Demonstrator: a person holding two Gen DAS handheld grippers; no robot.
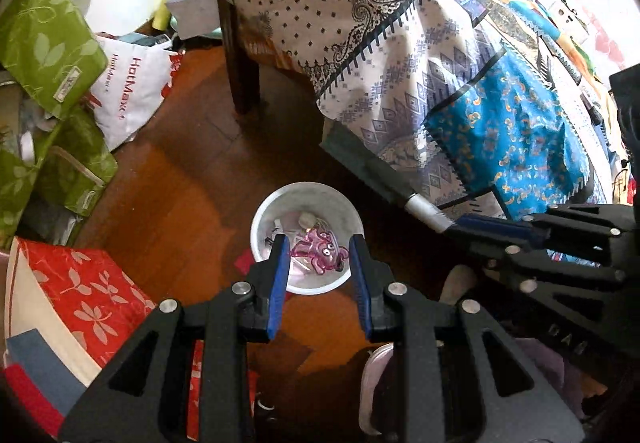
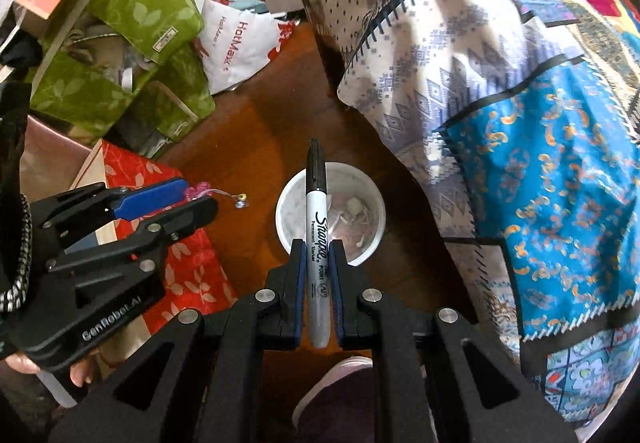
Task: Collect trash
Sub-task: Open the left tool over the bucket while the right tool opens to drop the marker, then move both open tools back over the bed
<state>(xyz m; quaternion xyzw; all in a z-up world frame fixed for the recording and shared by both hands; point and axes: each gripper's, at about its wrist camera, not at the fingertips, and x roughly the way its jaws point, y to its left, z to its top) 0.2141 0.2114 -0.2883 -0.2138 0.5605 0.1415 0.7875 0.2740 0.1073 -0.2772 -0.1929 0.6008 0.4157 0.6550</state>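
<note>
A white round bin [image 1: 320, 199] stands on the wooden floor with bits of rubbish inside. My left gripper [image 1: 319, 243] hangs right above it, shut on a pink see-through toy figure [image 1: 320, 257] with googly eyes. In the right wrist view the left gripper [image 2: 200, 195] comes in from the left, the pink toy [image 2: 196, 193] poking out past its tips. My right gripper [image 2: 318, 245] is shut on a grey and black Sharpie marker [image 2: 317, 227], whose capped end points over the bin [image 2: 360, 179]. The left wrist view shows the marker [image 1: 424, 209] at the bin's right.
A bed draped in patterned cloth [image 1: 400, 55] overhangs the floor to the right of the bin. Green leaf-print bags [image 2: 132, 43], a white HotMax bag [image 2: 236, 43] and a red floral box [image 1: 80, 283] crowd the left. A person's shoe [image 2: 340, 383] sits below the right gripper.
</note>
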